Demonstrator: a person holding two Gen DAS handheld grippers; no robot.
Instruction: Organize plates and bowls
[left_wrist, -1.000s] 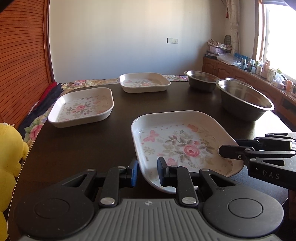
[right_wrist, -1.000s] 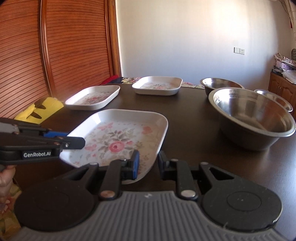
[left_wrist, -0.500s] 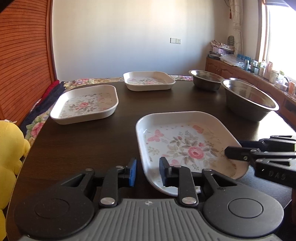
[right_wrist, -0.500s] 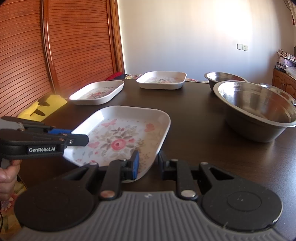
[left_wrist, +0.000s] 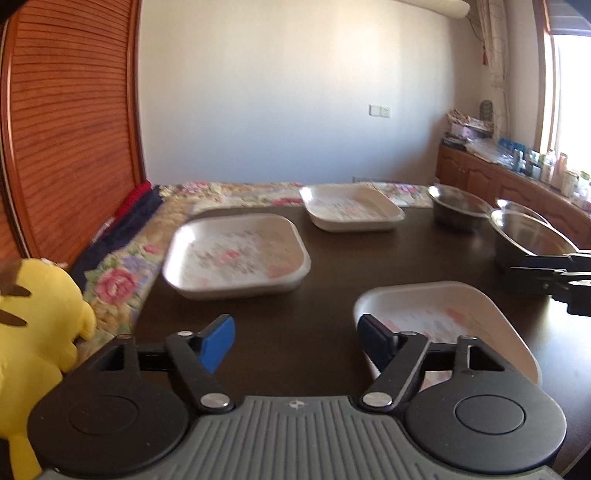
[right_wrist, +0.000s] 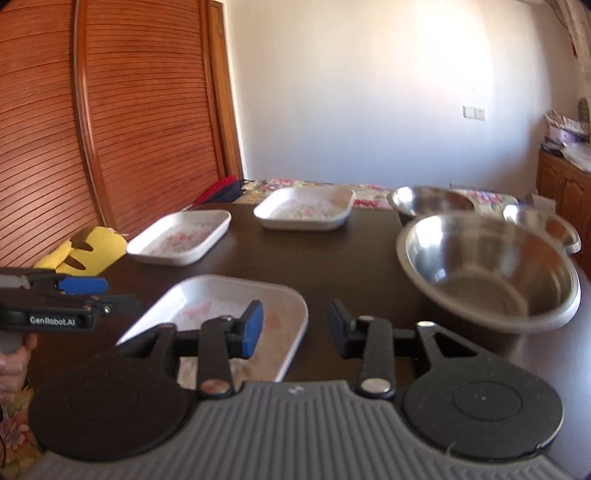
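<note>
Three white floral plates lie on the dark table (left_wrist: 332, 295): a near plate (left_wrist: 443, 321) (right_wrist: 229, 306), a left plate (left_wrist: 236, 254) (right_wrist: 181, 238) and a far plate (left_wrist: 351, 210) (right_wrist: 306, 208). Three steel bowls stand on the right: a large one (right_wrist: 491, 269) (left_wrist: 532, 236), one behind it (right_wrist: 428, 201) (left_wrist: 458, 210) and a third (right_wrist: 546, 225). My left gripper (left_wrist: 295, 341) is open and empty, just left of the near plate. My right gripper (right_wrist: 295, 328) is open and empty over that plate's right edge.
A yellow plush toy (left_wrist: 33, 314) sits off the table's left edge on a floral cover (left_wrist: 122, 273). A wooden slatted door (right_wrist: 92, 129) is on the left. A cluttered sideboard (left_wrist: 517, 177) runs along the right wall under the window.
Both grippers have opened wide. Both have lifted and pulled back from the near plate's rim, and the left one has swung to the left. The plate rests on the table.
</note>
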